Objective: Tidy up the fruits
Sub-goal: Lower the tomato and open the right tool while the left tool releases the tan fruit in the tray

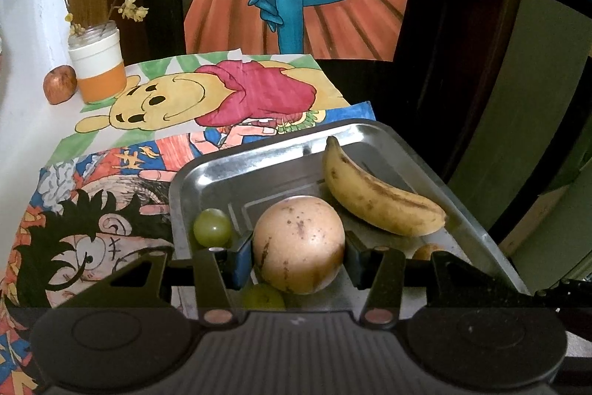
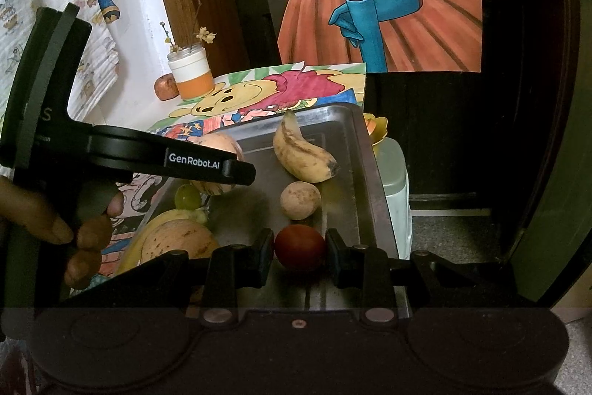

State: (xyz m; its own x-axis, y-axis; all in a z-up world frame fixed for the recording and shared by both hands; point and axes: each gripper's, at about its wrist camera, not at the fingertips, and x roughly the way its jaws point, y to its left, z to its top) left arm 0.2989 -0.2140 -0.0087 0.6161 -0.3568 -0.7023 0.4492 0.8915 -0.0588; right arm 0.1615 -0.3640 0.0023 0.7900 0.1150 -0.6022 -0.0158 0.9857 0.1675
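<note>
between the left fingers (image 1: pixel 242 254) sits a tan round fruit (image 1: pixel 299 244).

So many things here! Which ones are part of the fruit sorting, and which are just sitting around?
Part of the job:
metal tray
banana
pale round fruit in the left gripper
red fruit in the right gripper
green grape

Just lying about:
jar of twigs
coloured drawings

A second green grape (image 1: pixel 263 297) half hidden under the pale round fruit (image 1: pixel 299 244) in my left claw (image 1: pixel 299 261), small brown fruit (image 1: pixel 425 251) mostly behind my claw's right finger, my hand (image 2: pixel 79 232) blurred at left.
</note>
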